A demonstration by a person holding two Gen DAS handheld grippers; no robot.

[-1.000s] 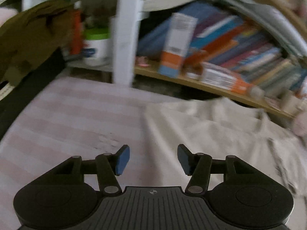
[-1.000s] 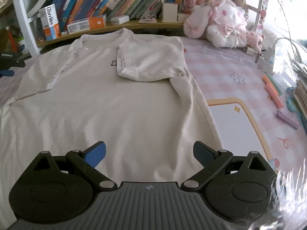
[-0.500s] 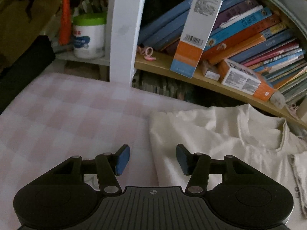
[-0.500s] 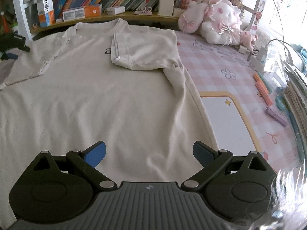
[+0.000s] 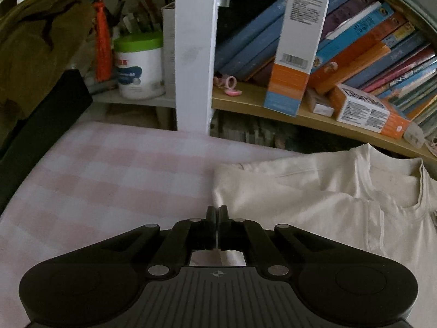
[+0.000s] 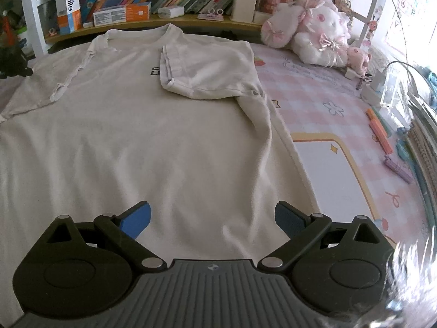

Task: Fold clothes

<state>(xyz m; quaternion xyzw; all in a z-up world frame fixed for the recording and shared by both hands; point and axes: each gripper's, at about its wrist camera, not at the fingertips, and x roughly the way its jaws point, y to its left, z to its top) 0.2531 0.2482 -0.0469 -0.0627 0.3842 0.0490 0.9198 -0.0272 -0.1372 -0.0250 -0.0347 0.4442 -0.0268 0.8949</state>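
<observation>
I am closing the left gripper (image 5: 217, 213), jaws now together on the T-shirt (image 6: 142, 125) sleeve edge (image 5: 218, 191), starting its fold; right gripper (image 6: 213, 218) is hovering, jaws apart.

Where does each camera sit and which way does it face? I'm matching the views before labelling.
Left wrist: on the left gripper, angled down at the T-shirt's sleeve edge, bookshelf behind; own fingers shut.
Right wrist: on the right gripper, angled down over the T-shirt's body; own fingers open.
Shared: T-shirt, bookshelf, orange-and-white box.
</observation>
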